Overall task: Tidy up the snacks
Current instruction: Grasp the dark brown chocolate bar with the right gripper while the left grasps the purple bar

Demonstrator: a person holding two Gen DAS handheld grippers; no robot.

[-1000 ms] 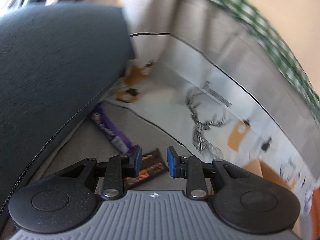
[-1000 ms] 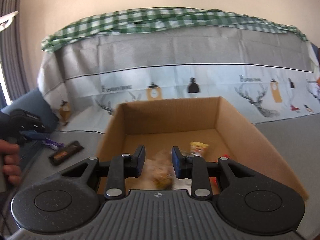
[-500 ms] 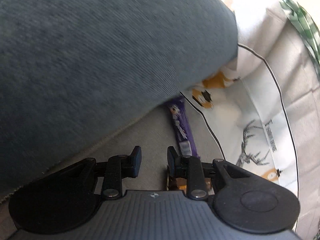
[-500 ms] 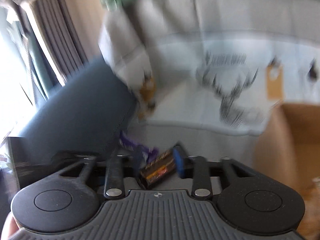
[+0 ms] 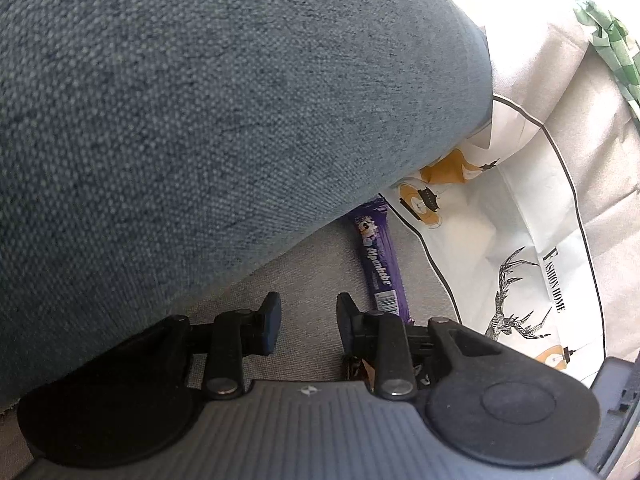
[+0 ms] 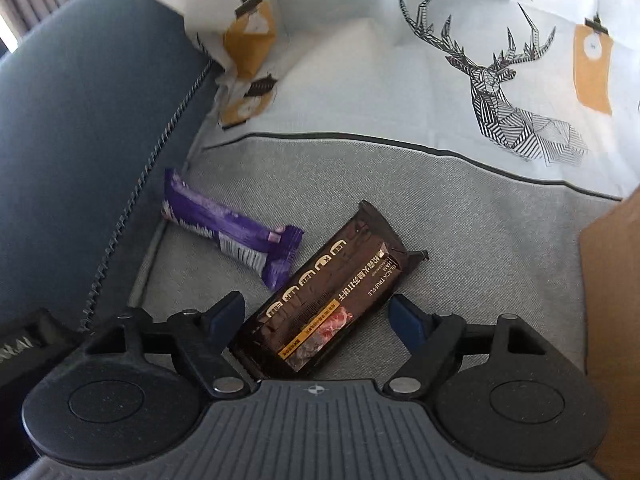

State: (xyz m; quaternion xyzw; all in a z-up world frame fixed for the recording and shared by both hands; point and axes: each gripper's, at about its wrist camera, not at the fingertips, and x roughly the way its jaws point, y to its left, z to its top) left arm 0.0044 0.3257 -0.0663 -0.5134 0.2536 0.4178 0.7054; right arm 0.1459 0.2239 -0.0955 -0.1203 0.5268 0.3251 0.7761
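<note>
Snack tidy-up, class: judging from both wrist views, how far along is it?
Done: nothing visible; only a corner of the cardboard box shows, its contents unseen. In hand: the right gripper, jaws open, straddles the dark brown snack pack, not yet clamped. Left: that pack and the purple candy bar, both lying on the grey cushion. The left gripper is open and empty.

a grey sofa seat (image 6: 360, 184) carries a purple candy bar (image 6: 228, 232) beside a brown snack packet (image 6: 332, 296).
</note>
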